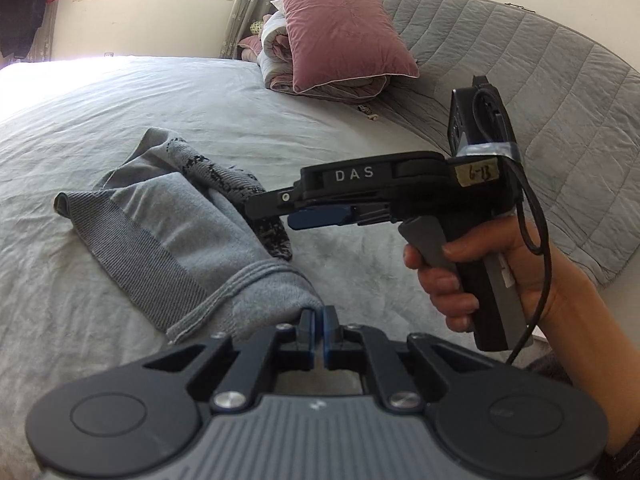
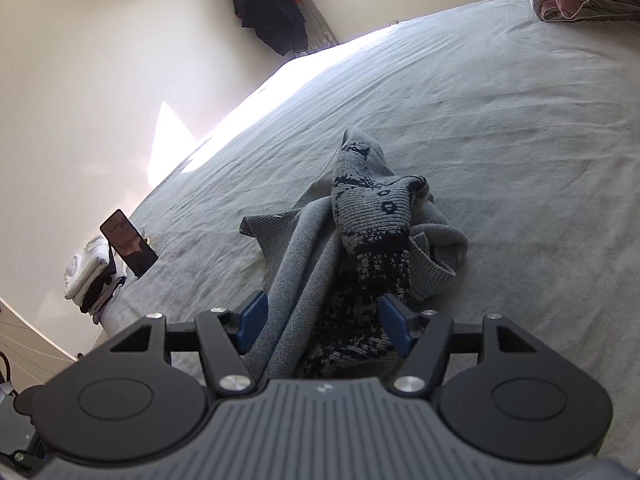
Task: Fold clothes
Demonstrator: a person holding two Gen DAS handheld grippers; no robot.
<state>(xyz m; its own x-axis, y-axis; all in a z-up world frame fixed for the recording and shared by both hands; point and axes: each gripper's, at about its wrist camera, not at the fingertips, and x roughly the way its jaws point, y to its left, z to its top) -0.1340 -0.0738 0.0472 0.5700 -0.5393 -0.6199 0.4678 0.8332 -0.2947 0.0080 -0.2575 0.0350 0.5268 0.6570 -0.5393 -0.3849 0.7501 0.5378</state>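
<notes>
Left wrist view: we see the left gripper [image 1: 319, 316] with its jaws closed together on an edge of the grey sweater [image 1: 176, 236], which lies bunched on the bed [image 1: 120, 92]. The right gripper [image 1: 276, 210], held by the right hand [image 1: 472, 276], reaches into the patterned part of the sweater from the right; its fingertips are hidden in cloth. A pink pillow [image 1: 340, 28] rests on folded quilts at the head of the bed.

Right wrist view: we see the right gripper [image 2: 322, 322] with its blue pads [image 2: 252, 316] spread apart, sweater [image 2: 360, 240] fabric lying between them but not clamped. A phone [image 2: 128, 242] leans against a stack of clothes [image 2: 90, 276] at the bed's edge.

Risk, in our judgement: the right gripper may close on several bunched layers at once, so lifting would drag the heap rather than spread it; the left's narrow bite on the edge could also slip under tension.
</notes>
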